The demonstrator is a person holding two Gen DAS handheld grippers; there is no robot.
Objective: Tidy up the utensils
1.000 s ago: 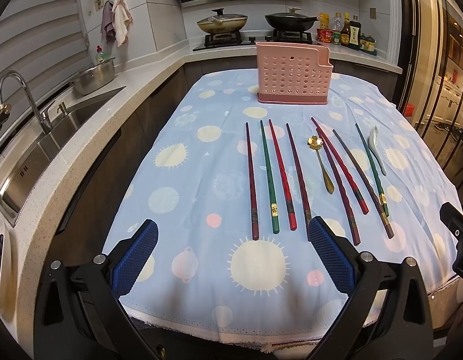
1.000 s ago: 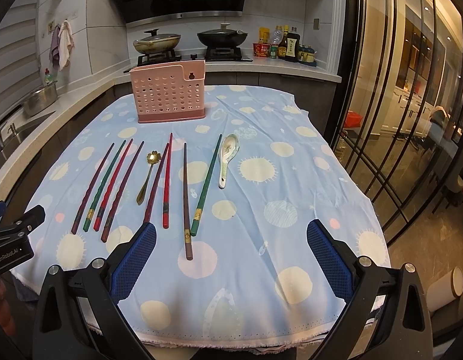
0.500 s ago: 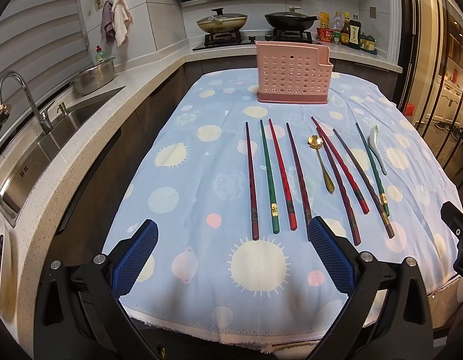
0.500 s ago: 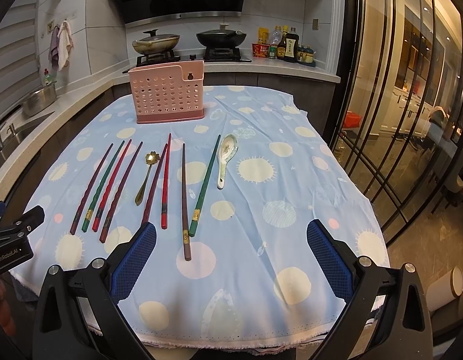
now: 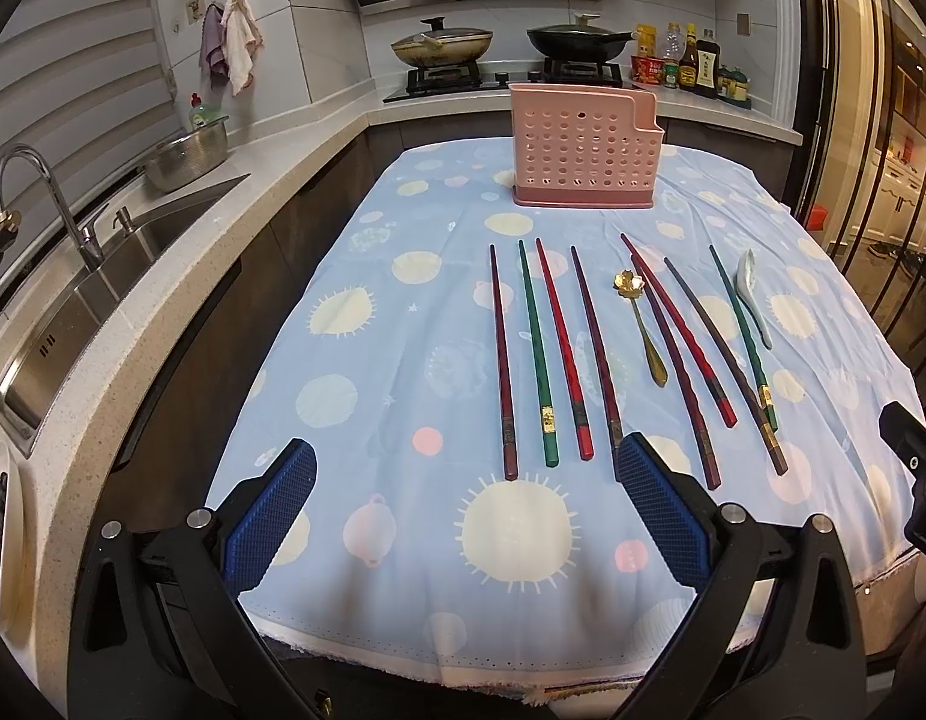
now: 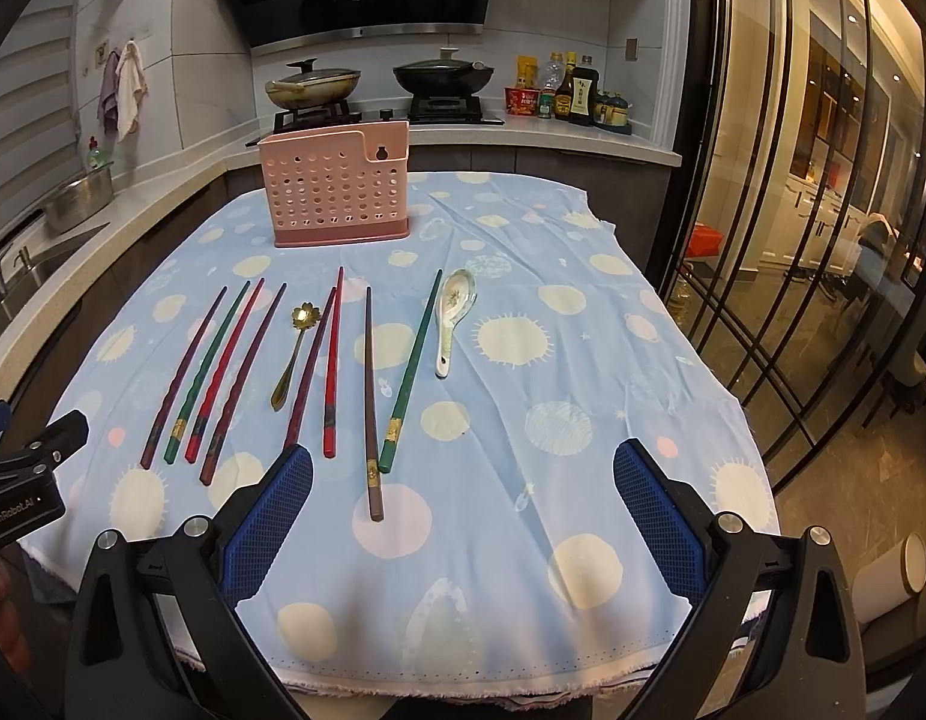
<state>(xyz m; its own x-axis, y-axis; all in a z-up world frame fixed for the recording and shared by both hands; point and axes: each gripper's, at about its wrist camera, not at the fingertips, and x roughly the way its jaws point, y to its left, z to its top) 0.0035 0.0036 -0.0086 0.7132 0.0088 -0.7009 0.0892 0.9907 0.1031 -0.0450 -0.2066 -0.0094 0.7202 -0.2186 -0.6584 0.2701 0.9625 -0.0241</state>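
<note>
Both grippers hung over the near edge of the surface, nothing in them. The left gripper had its jaws wide apart above the cloth, and the right gripper was the same, jaws spread and empty.

Just beyond them lay the chopsticks, handles toward the near edge. Four sat in a neat row to the left, close but not touching. Right of them came the gold spoon, then four more sticks fanned out loosely, two of them looking crossed near their tips. The white spoon lay furthest right, beside the green stick.

Trouble, I'd judge, started right here. Those sticks were thin and lay flat on soft cloth, so jaws closing low could pinch fabric and drag the whole layout. The left row was tight enough that a grab for one could catch its neighbour. A stick gripped at one end could swing or slip on the way.

At the far edge stood the pink holder, upright, nothing seen in it. Its slot was narrow and tall, so a tilted stick could strike the rim, and a hard nudge might tip that light holder over. The white spoon looked ceramic and could chip if dropped.
</note>
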